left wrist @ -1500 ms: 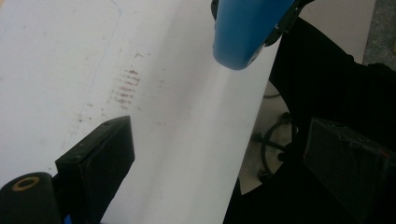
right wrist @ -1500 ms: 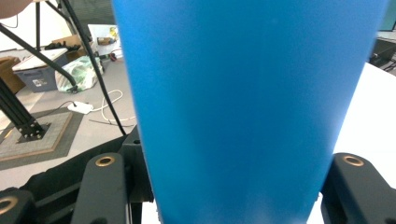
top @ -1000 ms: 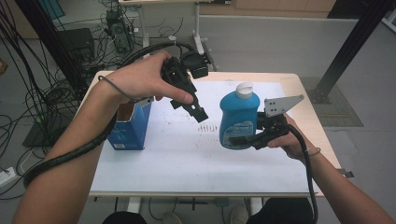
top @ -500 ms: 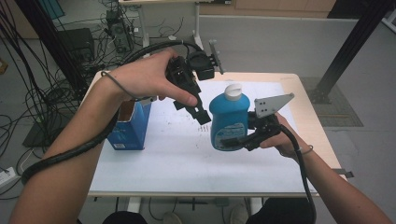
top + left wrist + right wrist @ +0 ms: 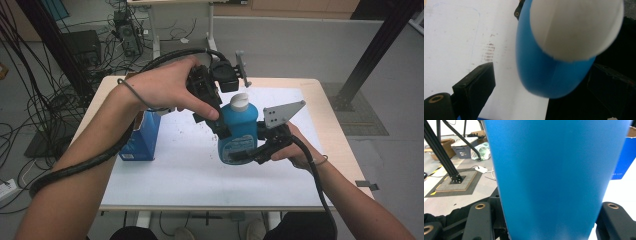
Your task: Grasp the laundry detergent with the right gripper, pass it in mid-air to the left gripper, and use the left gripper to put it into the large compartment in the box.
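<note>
A blue bottle [image 5: 239, 134] with a white cap [image 5: 239, 101] hangs upright above the table. My right gripper [image 5: 248, 152] is shut on its lower body from the right side. In the right gripper view the bottle [image 5: 554, 175] stands between the two jaws of that gripper [image 5: 547, 220]. My left gripper [image 5: 226, 125] comes down at the bottle's upper left, open. In the left gripper view the cap [image 5: 574, 27] and blue shoulder [image 5: 544, 75] lie between its spread fingers [image 5: 476, 85], with a gap beside the left one.
A blue carton [image 5: 142, 135] stands at the table's left, under my left forearm, and appears as a blue carton [image 5: 625, 157] in the right gripper view. A white mat [image 5: 175, 172] with faint smudges covers the table. Black frame legs and cables stand on the floor beyond.
The right gripper has carried the bottle left and slightly up. The left gripper has come down toward it, so its jaws now flank the bottle's top.
</note>
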Tool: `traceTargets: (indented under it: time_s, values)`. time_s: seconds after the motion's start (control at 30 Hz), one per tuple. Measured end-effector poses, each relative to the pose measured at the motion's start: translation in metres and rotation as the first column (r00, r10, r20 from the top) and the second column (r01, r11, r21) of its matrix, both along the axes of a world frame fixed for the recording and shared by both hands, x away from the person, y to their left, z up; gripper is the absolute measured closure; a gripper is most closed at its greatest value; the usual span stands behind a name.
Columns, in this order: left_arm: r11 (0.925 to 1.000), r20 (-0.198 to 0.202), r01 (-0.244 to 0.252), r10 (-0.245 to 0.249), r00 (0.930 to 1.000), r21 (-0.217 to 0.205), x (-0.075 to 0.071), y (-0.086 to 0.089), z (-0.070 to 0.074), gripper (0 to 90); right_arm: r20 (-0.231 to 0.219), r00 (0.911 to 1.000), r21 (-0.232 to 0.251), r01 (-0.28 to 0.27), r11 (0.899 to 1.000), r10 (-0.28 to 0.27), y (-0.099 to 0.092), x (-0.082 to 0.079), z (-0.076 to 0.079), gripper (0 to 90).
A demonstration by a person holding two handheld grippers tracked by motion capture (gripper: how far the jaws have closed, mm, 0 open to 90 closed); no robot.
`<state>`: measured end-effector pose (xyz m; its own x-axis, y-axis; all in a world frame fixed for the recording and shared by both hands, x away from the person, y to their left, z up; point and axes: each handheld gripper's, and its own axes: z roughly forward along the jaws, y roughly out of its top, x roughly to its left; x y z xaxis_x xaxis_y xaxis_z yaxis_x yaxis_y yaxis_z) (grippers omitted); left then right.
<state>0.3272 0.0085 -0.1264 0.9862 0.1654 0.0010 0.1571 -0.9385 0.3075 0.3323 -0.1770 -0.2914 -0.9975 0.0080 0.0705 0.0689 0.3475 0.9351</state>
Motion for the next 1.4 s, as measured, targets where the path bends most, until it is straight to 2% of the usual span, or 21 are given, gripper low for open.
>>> traceTargets:
  time_s: [0.43, 0.73, 1.4]
  values:
    - [0.9996, 0.015, 0.029, -0.029, 0.9995, -0.001, -0.006, -0.012, 0.003, 8.1, -0.001, 0.9996, -0.002, -0.028, 1.000, 0.028, 0.013, -0.003, -0.001, 40.4]
    - [0.9988, 0.026, 0.045, -0.046, 0.9986, 0.020, -0.009, -0.017, 0.005, 8.1, 0.000, 0.9994, 0.000, -0.035, 0.999, 0.035, 0.017, -0.003, -0.002, 40.4]
    - [0.9993, 0.029, 0.033, -0.033, 0.9990, 0.018, -0.009, -0.016, 0.006, 8.1, 0.003, 0.9995, 0.003, -0.031, 1.000, 0.031, 0.015, -0.002, 0.000, 40.4]
